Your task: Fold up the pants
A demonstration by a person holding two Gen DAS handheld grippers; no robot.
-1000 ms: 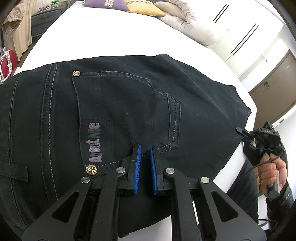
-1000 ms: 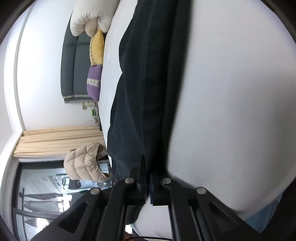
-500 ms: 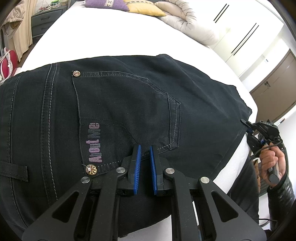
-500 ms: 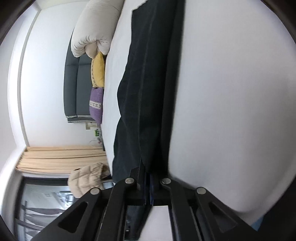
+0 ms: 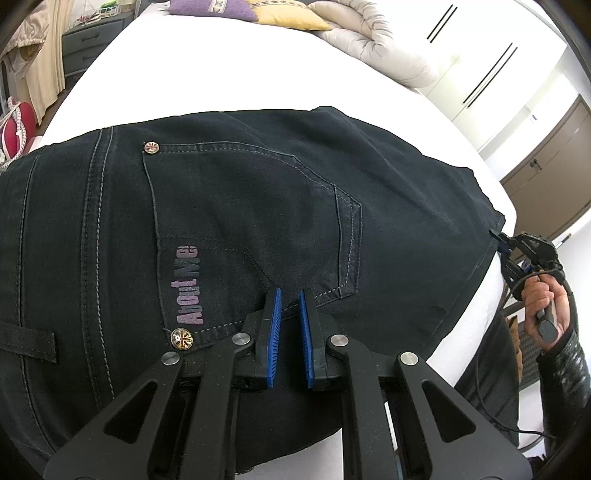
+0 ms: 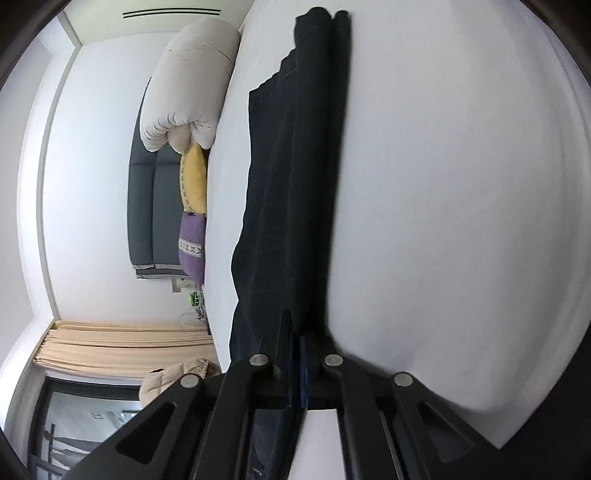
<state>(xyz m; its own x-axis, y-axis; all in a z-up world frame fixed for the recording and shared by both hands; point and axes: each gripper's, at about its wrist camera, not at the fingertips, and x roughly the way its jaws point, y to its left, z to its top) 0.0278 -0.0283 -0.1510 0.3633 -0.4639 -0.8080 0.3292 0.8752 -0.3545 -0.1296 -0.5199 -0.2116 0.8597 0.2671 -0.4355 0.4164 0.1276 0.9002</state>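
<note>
Black jeans (image 5: 240,206) lie folded flat on the white bed (image 5: 221,70), back pocket with purple lettering facing up. My left gripper (image 5: 290,295) hovers just over the pocket's lower edge, its blue pads a narrow gap apart and holding nothing. My right gripper (image 5: 498,240) shows at the far right, at the jeans' right edge by the bed's side. In the right wrist view the jeans (image 6: 295,184) run away along the bed (image 6: 461,184), and the right gripper (image 6: 297,332) is shut on their near edge.
A rolled beige duvet (image 5: 373,40) and yellow and purple pillows (image 5: 210,7) lie at the bed's head. White wardrobe doors (image 5: 491,62) stand at right, a grey dresser (image 5: 92,40) and curtains at left. The bed's near edge is just below the jeans.
The right gripper has slid along the bed's edge to the jeans' right edge and stays shut on the fabric. The left gripper has not moved.
</note>
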